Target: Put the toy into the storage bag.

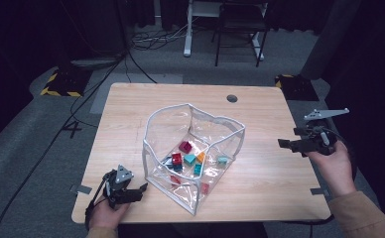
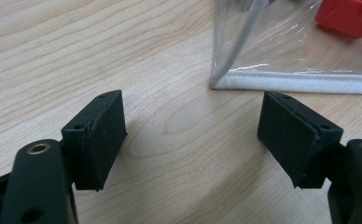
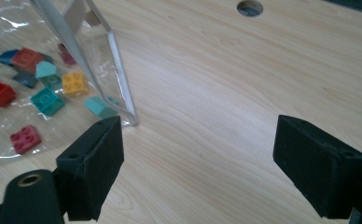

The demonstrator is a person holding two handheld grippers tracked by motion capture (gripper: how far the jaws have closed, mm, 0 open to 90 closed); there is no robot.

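A clear plastic bag (image 1: 168,131) with white trim stands open in the middle of the wooden table (image 1: 270,178). Several small bricks lie inside it, among them a red one (image 1: 176,158), a teal one (image 1: 189,159) and an orange one (image 1: 201,157). My left gripper (image 1: 140,191) rests at the front left, open, its jaws facing the bag's trimmed corner (image 2: 281,81) with bare wood between them (image 2: 193,135). At the table's right edge my right gripper (image 1: 288,138) is held open and empty (image 3: 198,154), pointing towards the bag's side (image 3: 118,70) and the yellow brick (image 3: 74,83) behind it.
A round cable hole (image 1: 232,98) sits near the table's far edge. Beyond the table stand a chair (image 1: 240,29) and a white desk leg (image 1: 187,29). Cables (image 1: 131,59) trail across the floor, and yellow-and-black striped bases (image 1: 61,82) flank the far corners.
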